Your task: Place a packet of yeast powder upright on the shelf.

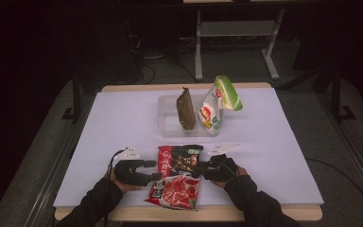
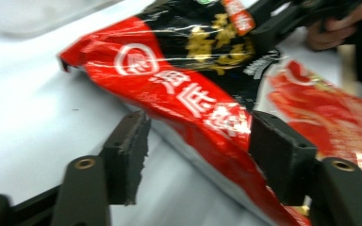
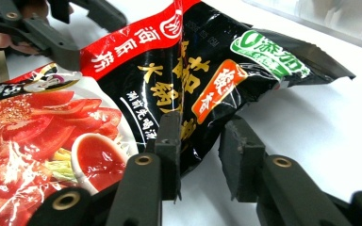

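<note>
I can't read much of the far half of the table (image 1: 123, 123): the clear bin (image 1: 168, 118) there is faint, and the brown pack (image 1: 186, 109) and green pack (image 1: 217, 101) standing in it are small. In the high view both grippers are dark lumps against dark sleeves, so I judge the jaws from the gripper views. The left gripper view is blurred.

My left gripper (image 2: 195, 155) stands released: its jaws are well apart, and the black-red pouch (image 2: 184, 80) runs between them, its red edge lying against the jaw on that view's right. The other jaw is clear of it, over bare table. I can't tell whether the touching jaw presses.

My right gripper (image 3: 200, 153) has its jaws partly drawn in around the pouch's near edge (image 3: 188, 94). One jaw lies on the film; the other stands just beside the crumpled edge, so I see no firm grasp.

The pouch lies flat between the two grippers, and the tomato pouch (image 1: 176, 191) overlaps its near end, just beside both.
</note>
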Demonstrator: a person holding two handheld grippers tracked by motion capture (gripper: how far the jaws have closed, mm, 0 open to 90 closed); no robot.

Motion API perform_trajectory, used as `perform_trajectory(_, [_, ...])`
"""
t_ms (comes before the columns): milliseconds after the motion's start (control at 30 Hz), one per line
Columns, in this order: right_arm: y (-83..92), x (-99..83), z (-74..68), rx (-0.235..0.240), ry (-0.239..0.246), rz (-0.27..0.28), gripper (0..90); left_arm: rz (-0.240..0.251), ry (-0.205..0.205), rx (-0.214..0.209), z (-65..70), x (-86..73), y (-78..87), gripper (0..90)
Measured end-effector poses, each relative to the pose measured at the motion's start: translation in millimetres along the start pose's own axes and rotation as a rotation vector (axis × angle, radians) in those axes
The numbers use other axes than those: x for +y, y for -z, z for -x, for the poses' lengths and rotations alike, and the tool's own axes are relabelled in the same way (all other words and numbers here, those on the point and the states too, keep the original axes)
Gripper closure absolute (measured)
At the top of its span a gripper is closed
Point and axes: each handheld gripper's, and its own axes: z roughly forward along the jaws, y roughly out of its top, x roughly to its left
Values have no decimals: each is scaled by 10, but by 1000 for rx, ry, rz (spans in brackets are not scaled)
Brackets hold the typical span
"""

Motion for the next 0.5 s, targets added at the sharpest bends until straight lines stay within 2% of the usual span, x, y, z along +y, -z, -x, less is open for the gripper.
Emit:
perform_trajectory(100, [5,-2,-17,-5,17,7,716,-3,-1,12,-24,15,-8,324])
perform_trajectory(167, [5,-8,-23,-7,24,12,725,6,25,32,-75,35,-20,294])
perform_trajectory(233, [12,-13,-38,-14,39,21,736,7,30,31,-114,56,-24,290])
perform_trajectory(300, [24,-18,-55,-21,58,30,759,18,52,23,-152,88,-38,281])
perform_trajectory(333, [30,-22,-62,-22,69,36,839,12,44,22,-164,97,-47,279])
perform_trajectory(367, [42,-28,-66,-22,80,49,857,11,44,33,-182,111,-65,273])
perform_trajectory(433, [48,-36,-84,-36,107,59,860,7,60,23,-221,118,-92,251])
perform_trajectory(500, [45,-40,-77,-33,104,56,857,-12,68,28,-248,137,-118,250])
